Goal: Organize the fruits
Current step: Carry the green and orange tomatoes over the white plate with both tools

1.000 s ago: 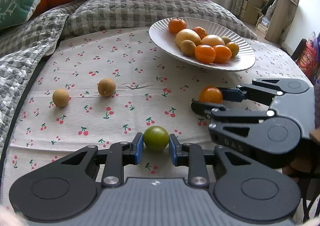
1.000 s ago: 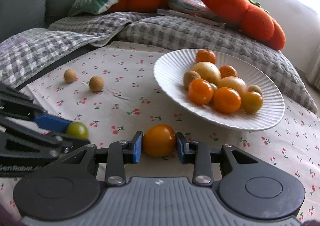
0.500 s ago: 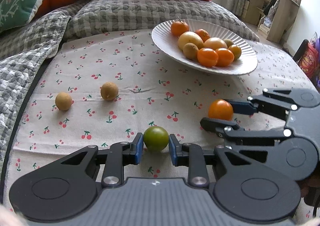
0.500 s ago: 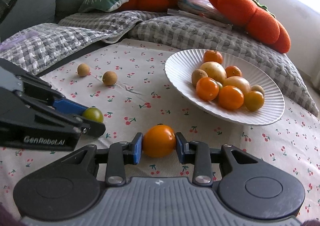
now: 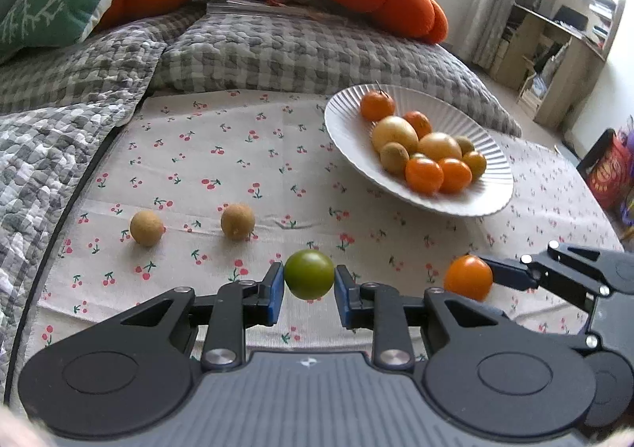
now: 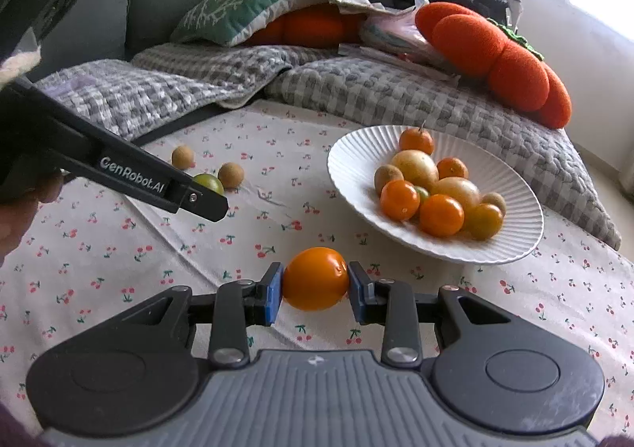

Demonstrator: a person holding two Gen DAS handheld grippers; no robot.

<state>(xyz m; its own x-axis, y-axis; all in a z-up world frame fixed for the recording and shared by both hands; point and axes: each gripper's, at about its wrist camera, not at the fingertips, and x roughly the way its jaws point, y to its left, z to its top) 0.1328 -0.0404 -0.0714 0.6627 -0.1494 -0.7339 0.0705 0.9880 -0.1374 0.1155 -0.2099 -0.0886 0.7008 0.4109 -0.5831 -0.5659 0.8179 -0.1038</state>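
Left claw (image 5: 309,290) grips a green tomato (image 5: 309,274) between its blue pads, lifted off the cherry-print cloth (image 5: 237,153); right claw (image 6: 316,293) clamps an orange tomato (image 6: 316,278) the same way. White ribbed plate (image 6: 356,165) holds a heap of orange and yellow fruit with two brown ones; a small green one is mostly buried in the pile. Two brown fruits (image 5: 146,227) lie loose on the cloth, apart from the plate. From the right view, the left claw's finger hides most of the green tomato.
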